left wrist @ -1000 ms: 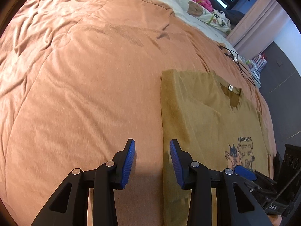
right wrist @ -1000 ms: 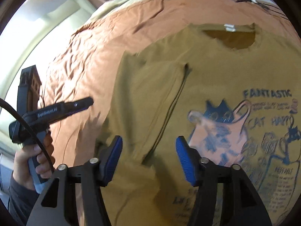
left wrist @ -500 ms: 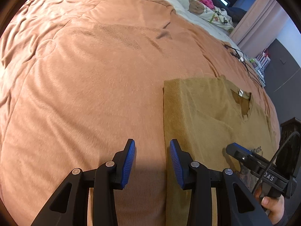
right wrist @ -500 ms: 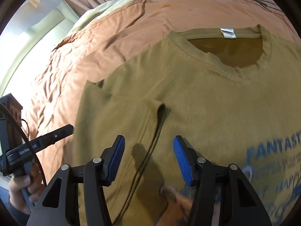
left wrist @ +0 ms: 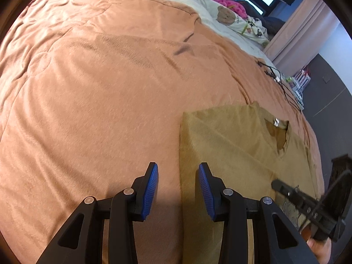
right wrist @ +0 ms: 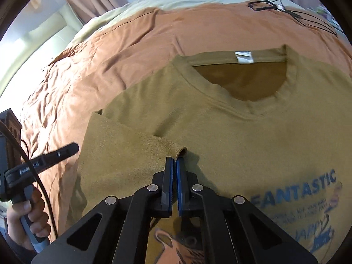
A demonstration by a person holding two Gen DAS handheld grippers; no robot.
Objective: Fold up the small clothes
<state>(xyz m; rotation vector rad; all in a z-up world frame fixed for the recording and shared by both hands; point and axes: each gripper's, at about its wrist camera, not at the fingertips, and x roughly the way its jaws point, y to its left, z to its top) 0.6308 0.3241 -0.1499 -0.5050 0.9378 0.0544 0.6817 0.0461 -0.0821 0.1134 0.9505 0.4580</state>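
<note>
While our right tongs (right wrist: 173,161) pinch the folded-in sleeve edge of the mustard T-shirt (right wrist: 242,132) lying flat on the orange bedspread (left wrist: 99,99), our left tongs (left wrist: 178,182) hang spread over its folded side edge, gripping nothing.

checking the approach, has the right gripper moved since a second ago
Yes. The right gripper has moved toward the collar, away from the cat print, and its fingers have shut at the folded sleeve's edge.

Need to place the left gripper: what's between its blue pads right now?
In the left wrist view, the left gripper stands open over the T-shirt's folded left edge: orange blanket by one pad, olive fabric by the other. Nothing is pinched.
</note>
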